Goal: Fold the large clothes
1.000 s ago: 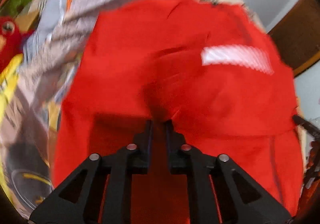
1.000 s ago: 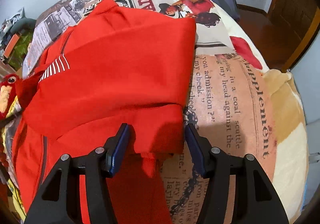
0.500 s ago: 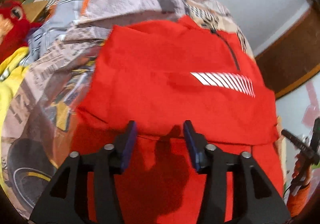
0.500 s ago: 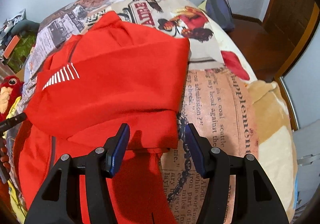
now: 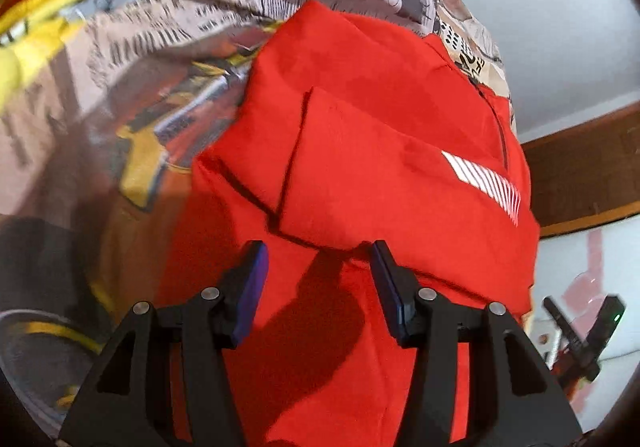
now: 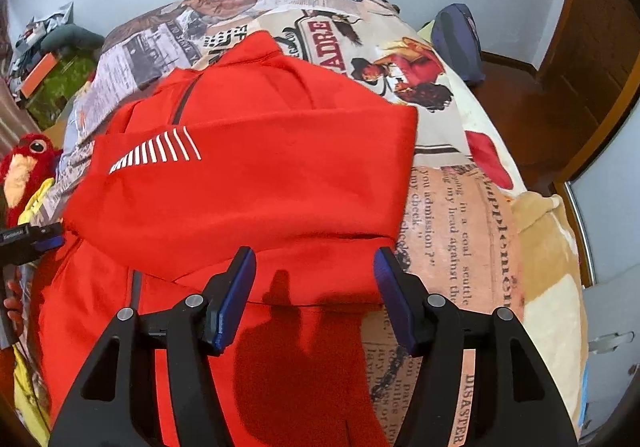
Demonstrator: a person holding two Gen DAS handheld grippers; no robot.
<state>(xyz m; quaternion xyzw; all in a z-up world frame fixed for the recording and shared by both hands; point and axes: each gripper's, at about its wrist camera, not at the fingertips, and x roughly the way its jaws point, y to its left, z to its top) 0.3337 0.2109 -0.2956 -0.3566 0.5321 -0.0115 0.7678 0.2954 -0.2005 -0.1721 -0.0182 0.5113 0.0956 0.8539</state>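
Both sets of jaws stand spread and empty. I see the left gripper (image 5: 318,279) and the right gripper (image 6: 314,283) hovering over the red garment (image 6: 256,175), which lies on the bed (image 6: 472,231), its folded upper layer just ahead of both jaws and the loose lower half beneath them. My worry: the folded edge ahead of the right jaws sits near the garment's side, so a shallow pinch could catch one layer only and drag the fold open across the printed bedspread.
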